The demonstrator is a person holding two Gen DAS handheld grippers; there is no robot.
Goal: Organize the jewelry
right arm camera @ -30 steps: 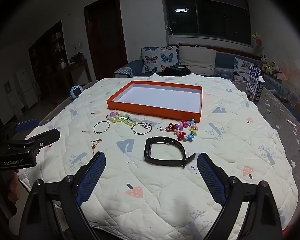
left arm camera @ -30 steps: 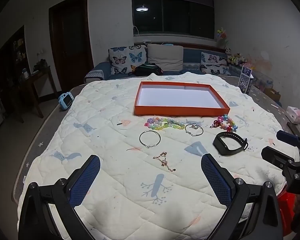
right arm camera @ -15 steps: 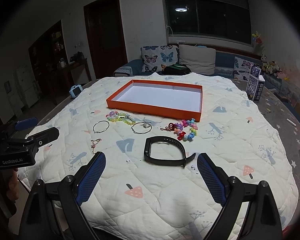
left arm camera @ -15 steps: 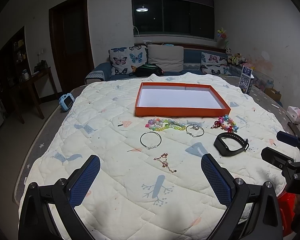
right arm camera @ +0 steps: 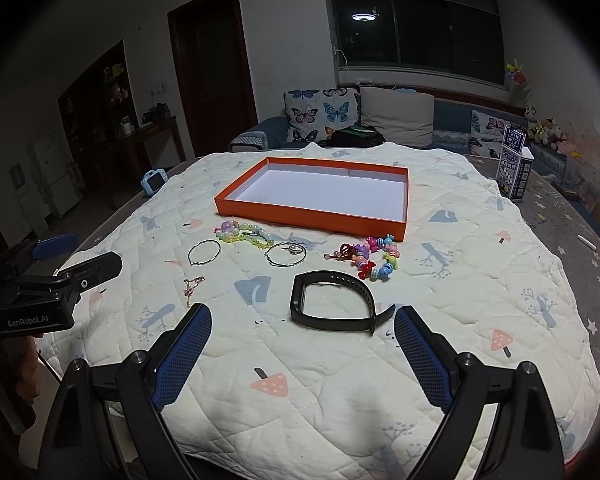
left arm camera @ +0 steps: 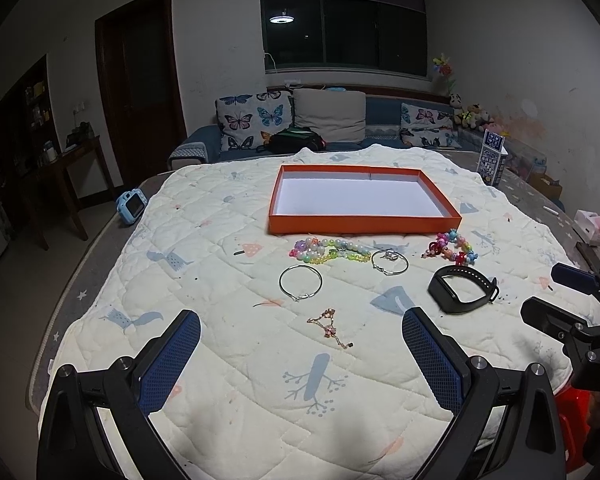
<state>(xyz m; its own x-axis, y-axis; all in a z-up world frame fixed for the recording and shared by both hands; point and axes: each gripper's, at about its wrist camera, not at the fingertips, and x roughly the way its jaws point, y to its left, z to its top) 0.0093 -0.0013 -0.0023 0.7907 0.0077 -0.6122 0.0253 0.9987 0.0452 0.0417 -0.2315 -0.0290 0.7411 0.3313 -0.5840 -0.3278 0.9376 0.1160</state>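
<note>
Hovering both spread, empty grippers, left gripper (left arm camera: 300, 344) and right gripper (right arm camera: 302, 336), I am facing a black rubber wristband (right arm camera: 332, 302) and what looks like a thin rose-gold chain (left arm camera: 330, 327).

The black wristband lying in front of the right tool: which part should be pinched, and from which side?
Probably the near arc of the black wristband, from above. It lies flat on the quilt as an open loop, so one finger can drop inside and one outside the strap. The right tool is open just short of it; the loose tail at right looks floppier.
</note>
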